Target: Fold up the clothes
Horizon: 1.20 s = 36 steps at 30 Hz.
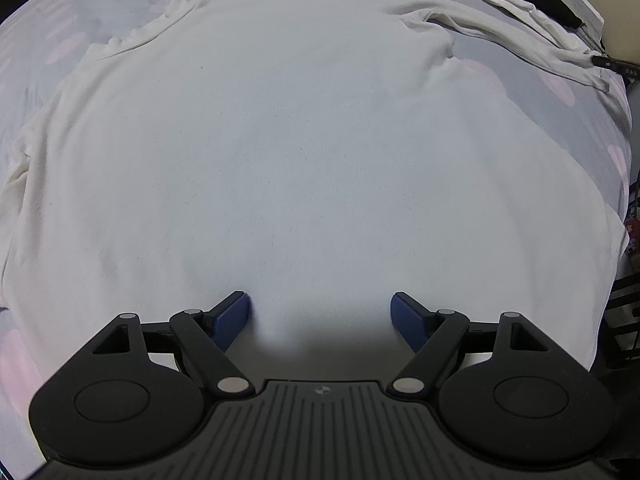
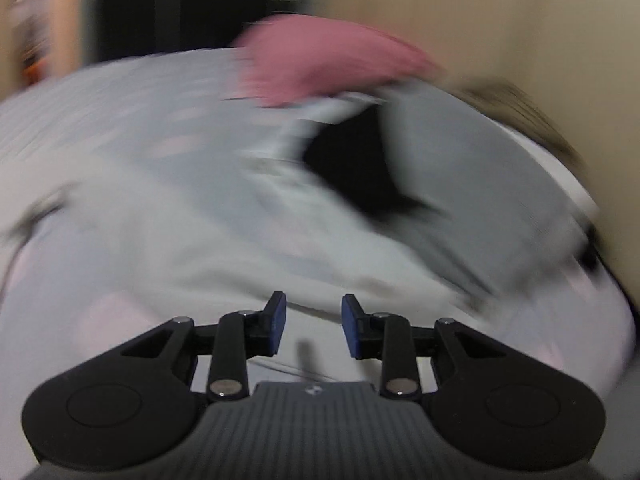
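Observation:
A white long-sleeved garment lies spread flat on a grey bed sheet with pink dots. One sleeve trails toward the upper right. My left gripper points steeply down at the garment's near part, jaws wide apart, blue pads resting at the fabric with nothing pinched. The right wrist view is blurred. In it my right gripper hovers above white cloth, jaws partly apart with nothing between them.
A pink cloth, a grey cloth and a dark item lie blurred beyond the right gripper. A beige wall stands behind. The bed's right edge drops to dark clutter.

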{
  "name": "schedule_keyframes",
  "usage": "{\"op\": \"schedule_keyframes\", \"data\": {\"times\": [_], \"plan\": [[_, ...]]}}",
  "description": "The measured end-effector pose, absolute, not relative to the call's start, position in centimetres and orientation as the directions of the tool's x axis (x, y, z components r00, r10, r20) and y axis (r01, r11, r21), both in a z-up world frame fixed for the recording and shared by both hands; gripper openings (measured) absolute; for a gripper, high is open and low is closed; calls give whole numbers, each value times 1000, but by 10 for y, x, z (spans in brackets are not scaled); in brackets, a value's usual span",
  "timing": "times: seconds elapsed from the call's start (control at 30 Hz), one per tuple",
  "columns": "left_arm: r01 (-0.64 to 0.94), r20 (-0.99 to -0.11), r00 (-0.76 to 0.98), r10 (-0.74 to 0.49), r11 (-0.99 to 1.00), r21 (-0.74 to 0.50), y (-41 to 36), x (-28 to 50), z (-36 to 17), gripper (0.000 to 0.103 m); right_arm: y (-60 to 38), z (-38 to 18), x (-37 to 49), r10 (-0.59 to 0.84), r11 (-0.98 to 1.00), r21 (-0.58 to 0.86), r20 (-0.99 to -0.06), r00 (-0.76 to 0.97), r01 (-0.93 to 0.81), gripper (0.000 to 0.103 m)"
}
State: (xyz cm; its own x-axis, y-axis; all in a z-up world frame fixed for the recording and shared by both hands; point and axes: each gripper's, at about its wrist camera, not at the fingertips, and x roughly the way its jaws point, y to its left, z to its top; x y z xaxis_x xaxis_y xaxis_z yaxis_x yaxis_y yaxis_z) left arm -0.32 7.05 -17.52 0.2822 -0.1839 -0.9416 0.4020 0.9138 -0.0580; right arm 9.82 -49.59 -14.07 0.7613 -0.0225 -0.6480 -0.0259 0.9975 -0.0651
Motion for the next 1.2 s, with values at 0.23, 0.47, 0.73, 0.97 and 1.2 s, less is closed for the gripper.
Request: {"op": "schedule_keyframes", "data": {"times": [0.23,0.47,0.73,0.97,1.2], "plan": [[400,-944,278,-176,915,-53,68,-1,-176,78,-558,-161,92,5,973,166,-716,698,163,34],[398,-948,272,-166,916,-46,66,-1,-176,78,-561,-165,88,25,914,288,-744,668,286,9],[401,-948,273,-166,915,-44,65,0,-177,78,-580,-118,58,153,848,470,-660,735,246,8],[403,-947,275,-165,914,-42,64,0,-177,78,-575,-145,56,166,882,370,-824,542,292,11],[405,-946,276,-169,913,-45,66,-2,-177,78,-558,-149,56,114,934,260,-867,485,244,14]]}}
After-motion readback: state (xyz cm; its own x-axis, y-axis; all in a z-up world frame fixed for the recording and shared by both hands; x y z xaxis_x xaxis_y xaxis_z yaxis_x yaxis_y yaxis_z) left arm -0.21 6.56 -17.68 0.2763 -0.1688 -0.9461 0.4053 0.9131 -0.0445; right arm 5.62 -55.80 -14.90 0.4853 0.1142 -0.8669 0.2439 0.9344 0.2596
